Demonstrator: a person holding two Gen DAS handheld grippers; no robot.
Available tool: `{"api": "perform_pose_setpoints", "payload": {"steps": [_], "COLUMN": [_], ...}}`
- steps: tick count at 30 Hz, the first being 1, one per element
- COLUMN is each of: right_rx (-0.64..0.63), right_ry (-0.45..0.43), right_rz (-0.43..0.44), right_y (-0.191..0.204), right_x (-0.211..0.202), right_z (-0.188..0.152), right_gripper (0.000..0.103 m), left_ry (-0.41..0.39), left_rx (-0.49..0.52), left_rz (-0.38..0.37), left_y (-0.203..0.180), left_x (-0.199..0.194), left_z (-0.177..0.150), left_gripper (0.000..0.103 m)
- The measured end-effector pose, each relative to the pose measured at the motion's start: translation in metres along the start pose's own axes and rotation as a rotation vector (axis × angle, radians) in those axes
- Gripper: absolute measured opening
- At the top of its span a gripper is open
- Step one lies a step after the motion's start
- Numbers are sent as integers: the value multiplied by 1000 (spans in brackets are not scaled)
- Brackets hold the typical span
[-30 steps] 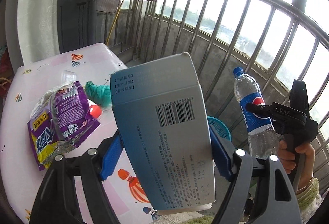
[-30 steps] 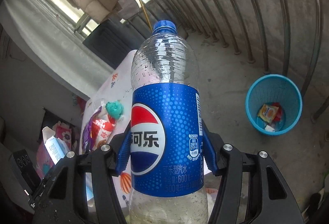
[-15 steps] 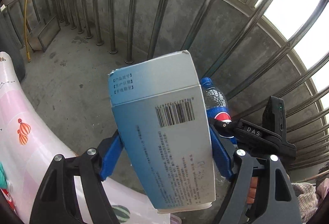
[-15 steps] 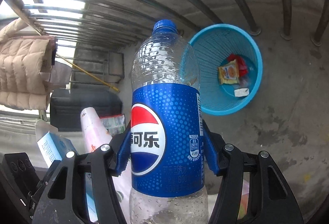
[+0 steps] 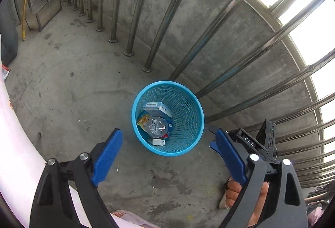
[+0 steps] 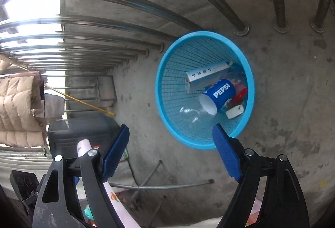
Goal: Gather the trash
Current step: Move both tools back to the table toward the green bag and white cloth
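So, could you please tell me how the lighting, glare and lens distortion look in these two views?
Left wrist view: sky between the steel railing bars is blown out white at upper right; fisheye bends the bars; the blue mesh plastic bin is sharp and evenly lit. Right wrist view: glare streaks the bars at upper left; the clear Pepsi bottle looks slightly smeared.

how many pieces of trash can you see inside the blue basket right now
4 clearly: the Pepsi bottle across the middle, the grey carton against the basket wall behind it, a yellow wrapper underneath, a small white packet at the bottom. Red scraps may be more.

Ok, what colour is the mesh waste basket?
Light blue plastic mesh waste basket; clearest in the left wrist view.
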State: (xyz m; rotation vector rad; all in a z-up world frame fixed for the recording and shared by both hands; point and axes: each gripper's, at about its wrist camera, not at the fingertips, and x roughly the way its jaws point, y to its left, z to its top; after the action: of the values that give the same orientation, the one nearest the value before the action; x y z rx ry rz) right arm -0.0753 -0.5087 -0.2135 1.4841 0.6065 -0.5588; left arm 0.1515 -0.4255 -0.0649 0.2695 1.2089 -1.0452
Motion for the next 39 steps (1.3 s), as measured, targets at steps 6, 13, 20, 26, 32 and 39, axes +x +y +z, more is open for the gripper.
{"api": "perform_pose_setpoints", "payload": {"steps": [6, 13, 20, 26, 32, 39], "right_rx": [-116, -422, -686, -883, -1022, -1064], "right_ry": [-26, 12, 206, 414, 479, 496], "right_rz": [2, 84, 217, 260, 198, 106], "right_y": [35, 129, 226, 296, 354, 389], "right_x": [-12, -23, -9, 41, 100, 157], "right_z": [-18, -61, -142, -229, -291, -329], "right_gripper": [78, 78, 78, 78, 78, 78], "left_ry": [-169, -405, -680, -768, -740, -642], "left_rx": [0, -90, -306, -540, -736, -848], "left_rz": [73, 168, 358, 475, 440, 347], "left_y": [22, 67, 142, 243, 364, 452], "left_x": [-85, -204, -318, -371, -387, -363], "left_z": [-48, -138, -254, -313, -308, -289], "left_gripper": [88, 88, 88, 88, 72, 50]}}
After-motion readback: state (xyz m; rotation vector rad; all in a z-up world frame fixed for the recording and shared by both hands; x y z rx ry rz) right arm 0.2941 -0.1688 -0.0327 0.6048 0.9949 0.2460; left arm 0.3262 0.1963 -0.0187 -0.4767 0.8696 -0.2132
